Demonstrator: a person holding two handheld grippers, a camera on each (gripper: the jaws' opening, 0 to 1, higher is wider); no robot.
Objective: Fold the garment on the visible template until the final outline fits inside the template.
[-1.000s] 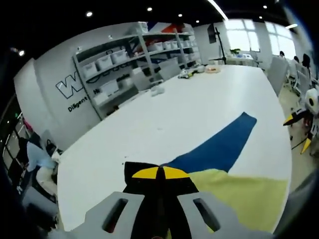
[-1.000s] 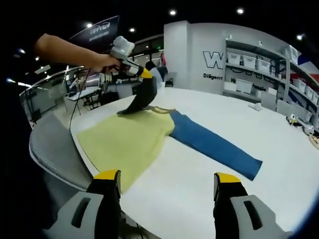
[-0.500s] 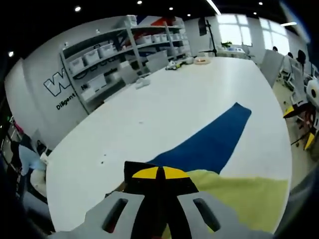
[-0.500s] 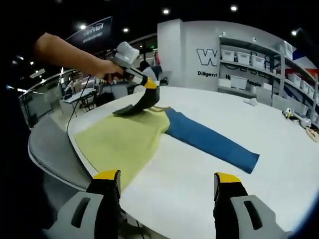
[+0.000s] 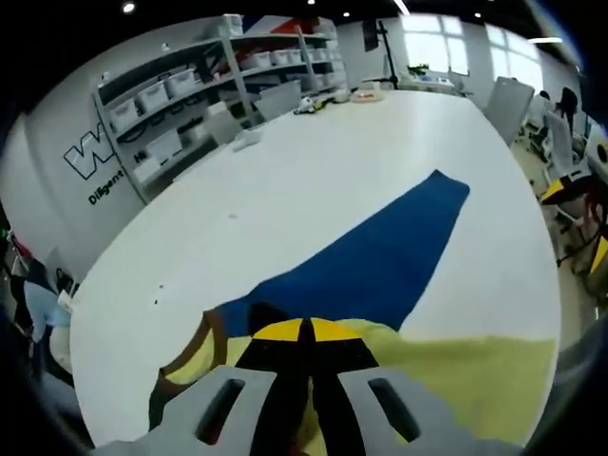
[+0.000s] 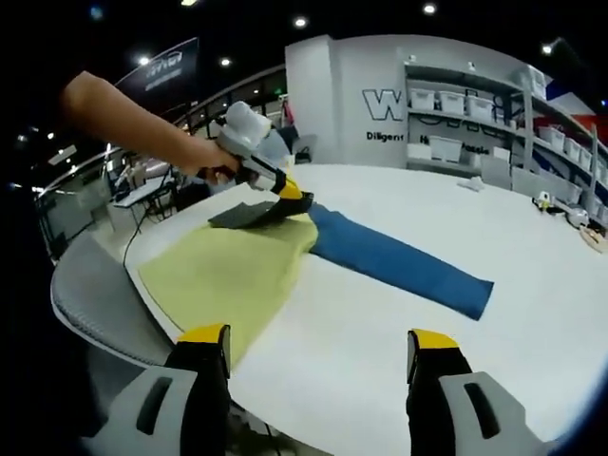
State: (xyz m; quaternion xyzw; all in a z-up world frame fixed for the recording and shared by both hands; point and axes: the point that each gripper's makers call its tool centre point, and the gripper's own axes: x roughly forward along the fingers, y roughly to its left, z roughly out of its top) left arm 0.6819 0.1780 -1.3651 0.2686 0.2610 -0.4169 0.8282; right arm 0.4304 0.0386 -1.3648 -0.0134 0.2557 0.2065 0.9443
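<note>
In the left gripper view, the left gripper (image 5: 302, 332) had its yellow-tipped jaws pressed together on dark fabric of the garment (image 5: 456, 375), with no gap between the tips. Black cloth ran down between the jaws toward the camera. Just past the tips lay the yellow body of the garment, and its blue sleeve (image 5: 375, 261) stretched flat across the white table (image 5: 313, 161) toward the table's far right edge. A brown-trimmed neckline (image 5: 195, 347) curved beside the jaws on the left. Shelving with white bins (image 5: 180, 90) stood against the wall beyond the table's far edge.

In the right gripper view, the right gripper (image 6: 310, 353) was wide open, its two yellow-tipped jaws well apart and holding nothing; they hovered over the near edge of the table (image 6: 380, 351) without touching the cloth. The garment (image 6: 228, 275) lay spread near the table's left edge, yellow body toward the camera, blue sleeve (image 6: 404, 266) extended flat toward the middle of the table. At the garment's far end, the left gripper (image 6: 290, 197), held in a person's hand (image 6: 214, 157), was clamped on a black sleeve (image 6: 249, 215), which lay folded over the top of the yellow body.
</note>
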